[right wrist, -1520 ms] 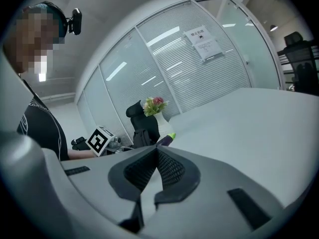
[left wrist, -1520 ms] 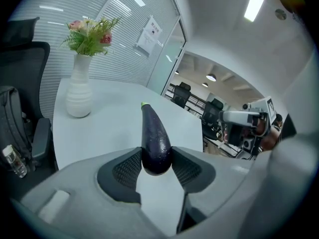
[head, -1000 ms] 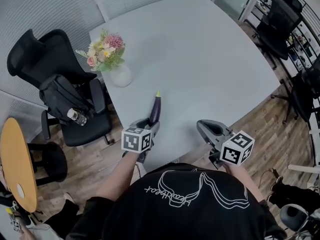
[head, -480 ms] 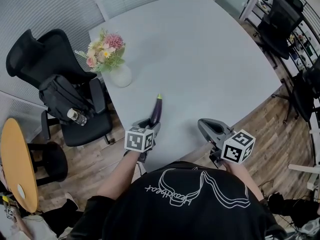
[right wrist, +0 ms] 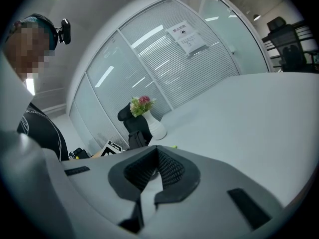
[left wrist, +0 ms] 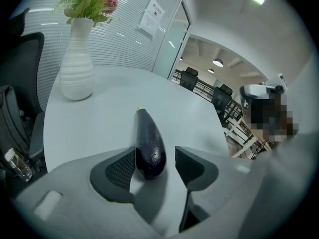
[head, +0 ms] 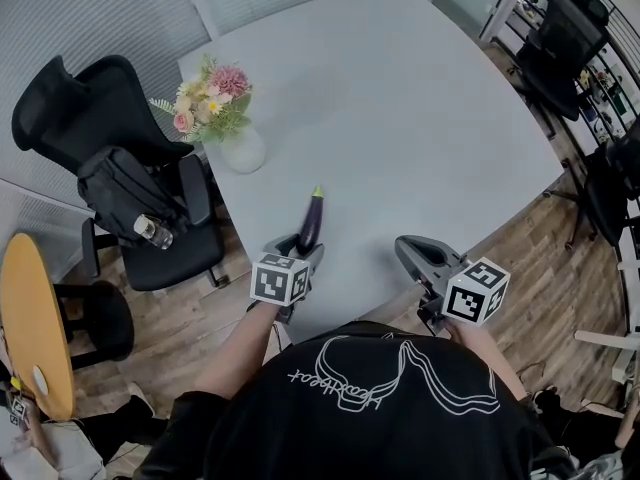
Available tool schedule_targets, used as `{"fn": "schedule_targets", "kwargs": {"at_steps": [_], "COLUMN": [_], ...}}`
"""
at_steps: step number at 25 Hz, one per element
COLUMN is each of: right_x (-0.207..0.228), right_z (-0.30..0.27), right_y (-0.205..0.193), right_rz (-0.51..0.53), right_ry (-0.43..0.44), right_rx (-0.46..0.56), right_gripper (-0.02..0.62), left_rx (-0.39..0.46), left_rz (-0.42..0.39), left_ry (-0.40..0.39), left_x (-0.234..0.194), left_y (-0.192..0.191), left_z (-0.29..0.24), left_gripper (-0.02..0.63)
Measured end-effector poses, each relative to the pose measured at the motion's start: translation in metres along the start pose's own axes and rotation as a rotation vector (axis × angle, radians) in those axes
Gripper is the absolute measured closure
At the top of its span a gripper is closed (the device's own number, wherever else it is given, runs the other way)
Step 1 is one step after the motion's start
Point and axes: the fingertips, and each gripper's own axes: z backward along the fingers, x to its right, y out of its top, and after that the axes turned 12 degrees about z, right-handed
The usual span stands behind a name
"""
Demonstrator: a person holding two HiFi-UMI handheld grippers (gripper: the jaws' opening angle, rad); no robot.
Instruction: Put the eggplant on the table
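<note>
A dark purple eggplant (head: 310,220) with a green stem lies on the pale grey table (head: 400,98) near its front edge. In the left gripper view the eggplant (left wrist: 149,143) rests on the tabletop between the jaws. My left gripper (head: 300,248) straddles its blunt end and its jaws are opening. One pad sits close against the skin, and a gap shows at the other pad (left wrist: 189,166). My right gripper (head: 410,252) hovers at the table's front edge to the right, shut on nothing (right wrist: 157,152).
A white vase of flowers (head: 240,153) stands at the table's left corner. A black office chair (head: 90,118) carrying a black bag (head: 125,193) and a bottle (head: 152,233) is left of the table. A round wooden table (head: 35,328) is at far left; more chairs (head: 560,38) stand right.
Hardly anything differs in the head view; both grippers and the eggplant stay where they were.
</note>
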Motion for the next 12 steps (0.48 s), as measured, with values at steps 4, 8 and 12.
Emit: {"fn": "schedule_targets", "kwargs": {"at_steps": [4,8,12], "right_x": [-0.003,-0.006,-0.008], "right_z": [0.001,0.007,0.016], "right_y": [0.002,0.002,0.005], "right_rz": [0.009,0.012,0.013], "right_ry": [0.01,0.022,0.038], "right_rx": [-0.002,-0.004,0.009], "right_gripper": [0.588,0.588,0.588], "left_rx": [0.035,0.072,0.107], "left_rz": [-0.02,-0.034,-0.042], "left_ry": [0.014,0.031,0.041], "left_x": [-0.002,0.0,0.01], "left_y": [0.005,0.013,0.024], "left_z": [0.004,0.013,0.028], "left_gripper": [0.349,0.347,0.347]}}
